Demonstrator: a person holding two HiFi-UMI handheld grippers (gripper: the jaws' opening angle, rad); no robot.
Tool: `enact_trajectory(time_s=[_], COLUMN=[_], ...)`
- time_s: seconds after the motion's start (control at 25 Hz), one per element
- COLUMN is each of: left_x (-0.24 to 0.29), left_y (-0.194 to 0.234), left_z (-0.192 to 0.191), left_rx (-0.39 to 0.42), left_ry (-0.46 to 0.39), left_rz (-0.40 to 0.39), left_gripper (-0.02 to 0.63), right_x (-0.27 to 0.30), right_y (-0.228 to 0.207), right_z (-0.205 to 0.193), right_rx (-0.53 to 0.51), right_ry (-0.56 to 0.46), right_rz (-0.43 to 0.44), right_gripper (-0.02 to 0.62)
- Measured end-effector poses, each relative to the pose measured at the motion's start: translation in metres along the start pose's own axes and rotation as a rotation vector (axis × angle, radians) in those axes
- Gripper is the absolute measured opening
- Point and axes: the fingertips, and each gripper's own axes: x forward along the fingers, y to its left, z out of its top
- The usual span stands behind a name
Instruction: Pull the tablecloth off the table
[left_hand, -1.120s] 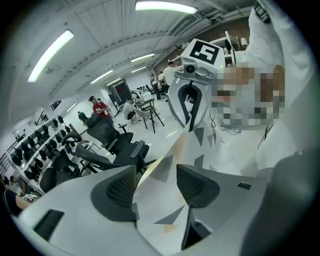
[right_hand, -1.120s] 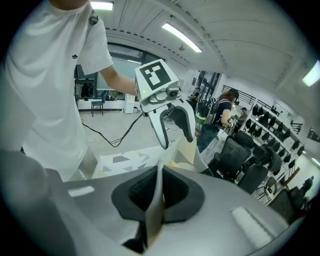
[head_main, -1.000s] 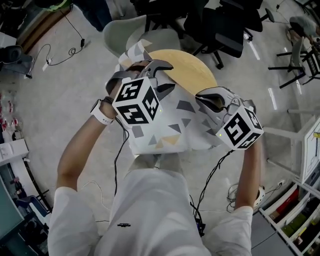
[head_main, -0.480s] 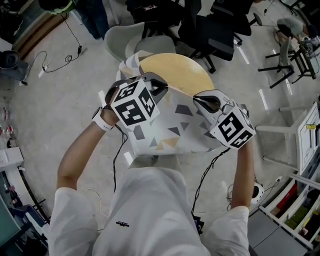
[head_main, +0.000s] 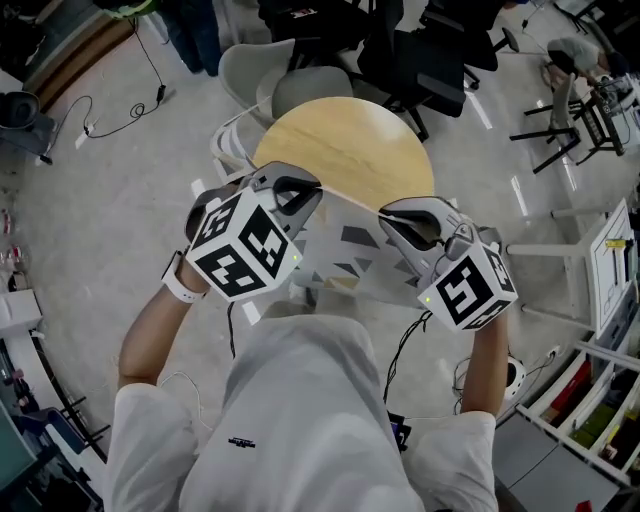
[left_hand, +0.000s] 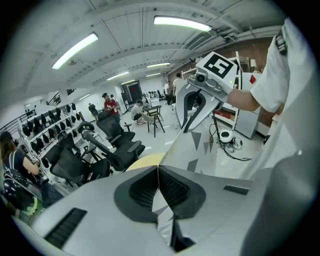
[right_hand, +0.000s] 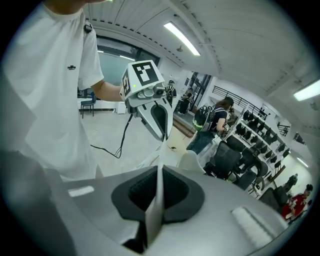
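Note:
The tablecloth (head_main: 345, 252), white with grey and yellow triangles, hangs stretched between my two grippers, just off the near edge of the round wooden table (head_main: 345, 148), whose top is bare. My left gripper (head_main: 308, 197) is shut on the cloth's left edge. My right gripper (head_main: 386, 217) is shut on its right edge. In the left gripper view the cloth (left_hand: 200, 145) runs from the shut pads (left_hand: 172, 186) up to the right gripper (left_hand: 192, 122). In the right gripper view a thin cloth edge (right_hand: 159, 186) sits between the pads, and the left gripper (right_hand: 162, 131) holds the far end.
A grey chair (head_main: 262, 75) and black office chairs (head_main: 425, 55) stand behind the table. Cables (head_main: 120, 110) trail on the floor at left, and more hang from the grippers (head_main: 405, 350). Shelves (head_main: 590, 400) and a white stand (head_main: 600, 265) are at the right.
Both grippers have drawn back toward the person with the cloth. It has slid off the tabletop, which was half covered a second ago and now shows bare wood.

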Motion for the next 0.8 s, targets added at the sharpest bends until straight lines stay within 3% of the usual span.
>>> enact_trajectory(time_s=[0.36,0.64,0.8], left_x=[-0.057,-0.070,-0.068], left_y=[-0.062,-0.104,-0.116], left_z=[-0.024,-0.026,-0.033], left_rx=[-0.097,-0.123,-0.178], left_ry=[-0.049,-0.030,-0.024], left_rz=[-0.024,-0.053,-0.060], left_gripper=[0.008,0.008,0.008], right_x=[-0.017,-0.037,-0.035], right_y=[0.072,0.103,0.114], right_z=[0.036,0.033,0.028], right_rx=[0.006,0.041,0.063], right_ry=[0.008,-0.010,-0.008], right_rz=[-0.004,0.018,0.029], right_gripper=[0.012,0.012,0.012])
